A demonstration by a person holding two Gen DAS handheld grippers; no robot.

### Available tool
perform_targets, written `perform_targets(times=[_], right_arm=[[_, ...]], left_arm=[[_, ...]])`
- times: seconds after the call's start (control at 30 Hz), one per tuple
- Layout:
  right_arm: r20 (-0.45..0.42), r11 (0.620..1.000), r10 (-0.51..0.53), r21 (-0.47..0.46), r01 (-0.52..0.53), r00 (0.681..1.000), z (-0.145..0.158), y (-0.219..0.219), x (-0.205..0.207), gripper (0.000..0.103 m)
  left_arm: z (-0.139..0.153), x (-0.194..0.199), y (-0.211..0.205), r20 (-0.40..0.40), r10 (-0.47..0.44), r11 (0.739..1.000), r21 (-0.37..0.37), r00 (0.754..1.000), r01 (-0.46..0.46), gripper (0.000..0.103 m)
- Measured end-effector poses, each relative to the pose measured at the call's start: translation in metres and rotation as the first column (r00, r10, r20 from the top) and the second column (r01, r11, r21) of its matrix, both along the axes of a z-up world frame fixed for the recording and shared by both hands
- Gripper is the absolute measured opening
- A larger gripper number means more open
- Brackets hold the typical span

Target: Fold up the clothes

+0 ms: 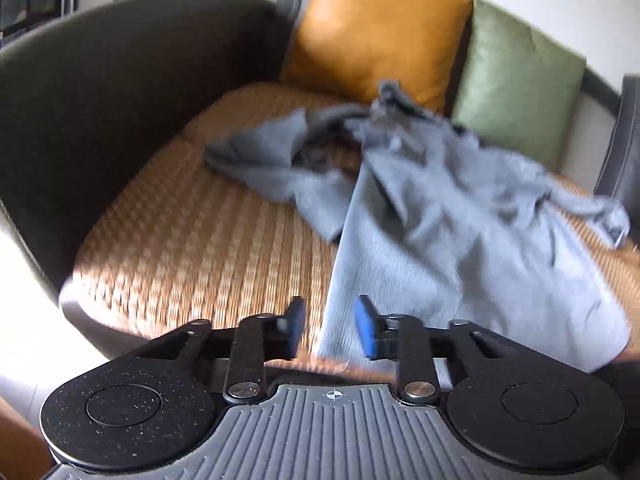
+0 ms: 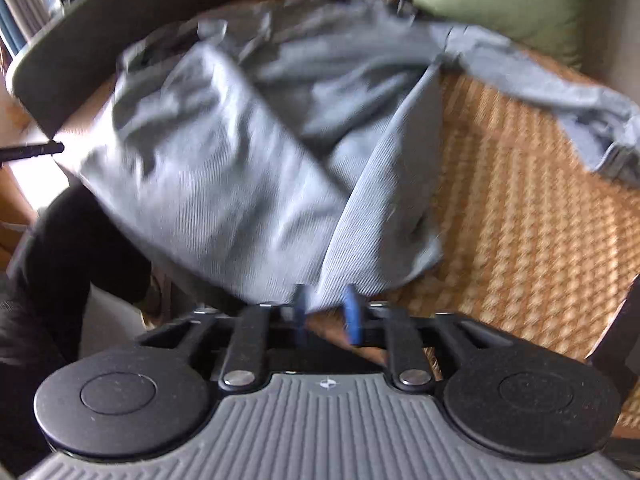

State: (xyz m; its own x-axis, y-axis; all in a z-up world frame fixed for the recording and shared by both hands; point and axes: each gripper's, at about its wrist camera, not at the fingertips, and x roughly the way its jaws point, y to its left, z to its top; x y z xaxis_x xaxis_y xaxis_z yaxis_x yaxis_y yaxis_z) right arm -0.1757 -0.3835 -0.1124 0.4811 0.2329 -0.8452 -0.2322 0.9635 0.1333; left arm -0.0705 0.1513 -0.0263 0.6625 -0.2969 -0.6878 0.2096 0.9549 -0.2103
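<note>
Shirt (image 1: 460, 216): grey, long-sleeved, sprawled crumpled across sofa seat (image 1: 192, 240), collar end up near orange cushion (image 1: 376, 28) and green cushion (image 1: 520, 80), hem toward front edge. One sleeve flung out to far right (image 2: 592, 120), other bunched at left. Looks light, soft, limp knit; likely to sag and drag rather than hold shape, not slippery on woven seat.

Left gripper (image 1: 330, 328): fingers parted, nothing between, poised just at left hem corner. Right gripper (image 2: 325, 316): fingers apart, hem fabric hanging into gap; cannot tell whether pinched, blur too strong.

Best hold, probably: both hem corners, pinched through both layers, then lifted and shaken flat before sleeves get folded in.
</note>
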Motion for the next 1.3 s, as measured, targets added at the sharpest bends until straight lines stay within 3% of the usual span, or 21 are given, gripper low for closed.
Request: perform_targets(times=[0.07,0.17,0.3,0.47,0.63,0.77,0.83,0.9,1.0,1.03,1.07,1.13,1.17,1.2,1.23,1.3], right_arm=[[0.059,0.999,-0.021,0.031,0.019,0.998,0.027,-0.013,0.009,0.042],[0.148,0.997,-0.068,0.056,0.060,0.987,0.054,-0.025,0.035,0.042],[0.213,0.974,-0.200,0.147,0.171,0.956,0.064,-0.041,0.080,0.042],[0.139,0.900,-0.375,0.291,0.324,0.916,0.040,-0.068,0.147,0.043],[-0.009,0.786,-0.511,0.400,0.472,0.859,-0.008,-0.096,0.200,0.050],[-0.076,0.732,-0.557,0.425,0.532,0.827,-0.042,-0.107,0.232,0.051],[-0.108,0.697,-0.577,0.452,0.557,0.809,-0.055,-0.112,0.244,0.060],[-0.136,0.663,-0.594,0.475,0.578,0.793,-0.064,-0.114,0.253,0.061],[-0.156,0.655,-0.601,0.466,0.595,0.784,-0.075,-0.112,0.269,0.061],[-0.165,0.652,-0.603,0.462,0.601,0.781,-0.079,-0.111,0.274,0.061],[-0.175,0.645,-0.608,0.460,0.610,0.774,-0.082,-0.110,0.279,0.061],[-0.191,0.630,-0.617,0.461,0.625,0.763,-0.089,-0.110,0.287,0.060],[-0.188,0.629,-0.624,0.455,0.630,0.758,-0.091,-0.109,0.290,0.050],[-0.174,0.638,-0.630,0.439,0.633,0.757,-0.091,-0.109,0.293,0.038],[-0.152,0.655,-0.634,0.415,0.631,0.758,-0.089,-0.109,0.296,0.010],[-0.104,0.665,-0.648,0.405,0.627,0.755,-0.083,-0.113,0.300,0.007]], left_arm=[[0.018,0.012,-0.003,0.031,-0.011,1.000,-0.027,0.999,0.012,0.049],[0.033,0.041,-0.021,0.092,-0.034,0.999,-0.010,0.995,0.035,0.055],[0.031,0.097,-0.055,0.131,-0.052,0.998,0.043,0.990,0.047,0.056],[0.022,0.173,-0.085,0.146,-0.065,0.990,0.136,0.987,0.045,0.063],[-0.003,0.228,-0.093,0.126,-0.058,0.961,0.275,0.990,0.022,0.066],[-0.027,0.256,-0.091,0.113,-0.078,0.921,0.389,0.990,0.028,0.071],[-0.037,0.266,-0.092,0.089,-0.098,0.904,0.425,0.991,0.051,0.071],[-0.043,0.276,-0.094,0.076,-0.112,0.890,0.451,0.991,0.067,0.071],[-0.053,0.288,-0.096,0.047,-0.145,0.877,0.468,0.988,0.106,0.073],[-0.058,0.293,-0.098,0.024,-0.155,0.869,0.479,0.988,0.125,0.069],[-0.062,0.298,-0.099,0.001,-0.165,0.861,0.489,0.986,0.143,0.042],[-0.067,0.306,-0.100,-0.031,-0.170,0.849,0.502,0.985,0.163,0.009],[-0.064,0.311,-0.097,-0.022,-0.153,0.857,0.495,0.988,0.143,0.002],[-0.061,0.316,-0.094,-0.011,-0.134,0.864,0.489,0.991,0.122,0.001],[-0.054,0.323,-0.089,0.014,-0.102,0.871,0.484,0.995,0.082,0.001],[-0.040,0.339,-0.074,0.058,-0.026,0.887,0.461,0.998,-0.003,0.000]])
